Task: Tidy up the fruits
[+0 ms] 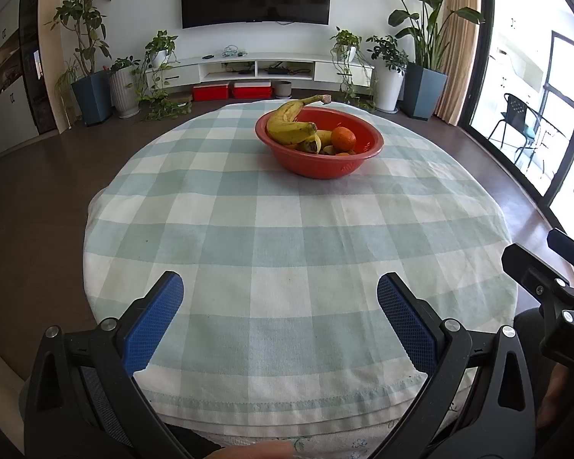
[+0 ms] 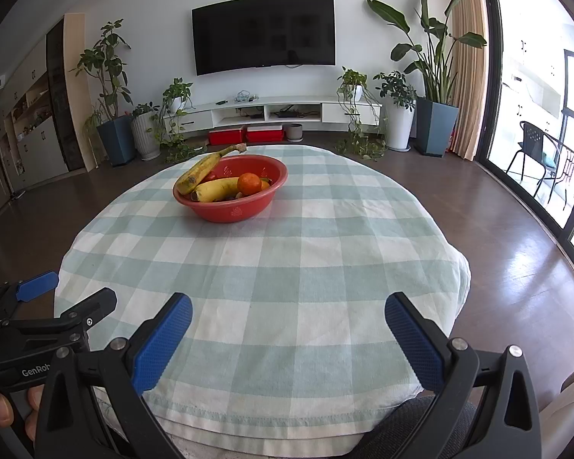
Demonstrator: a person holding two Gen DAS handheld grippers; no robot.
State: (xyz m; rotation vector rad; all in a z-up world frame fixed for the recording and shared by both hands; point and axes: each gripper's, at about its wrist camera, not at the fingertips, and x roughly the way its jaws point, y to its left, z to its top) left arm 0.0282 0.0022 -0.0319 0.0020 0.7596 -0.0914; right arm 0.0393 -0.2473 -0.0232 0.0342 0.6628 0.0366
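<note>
Seemingly at rest, the left claw (image 1: 280, 300) is held spread and empty at the near surface (image 1: 248, 229) edge; fruit is gathered in the far bowl (image 1: 321, 168). Likewise, the right claw (image 2: 288, 321) is seen parted, empty, well apart from the bowl.

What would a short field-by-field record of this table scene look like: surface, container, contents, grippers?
surface: round table under a checked cloth
container: red bowl, on the far half of the cloth
contents: two bananas, an orange, other fruit partly hidden
left gripper: open, empty, at the near edge
right gripper: open, empty, at the near edge
loose fruit on cloth: none seen
</note>
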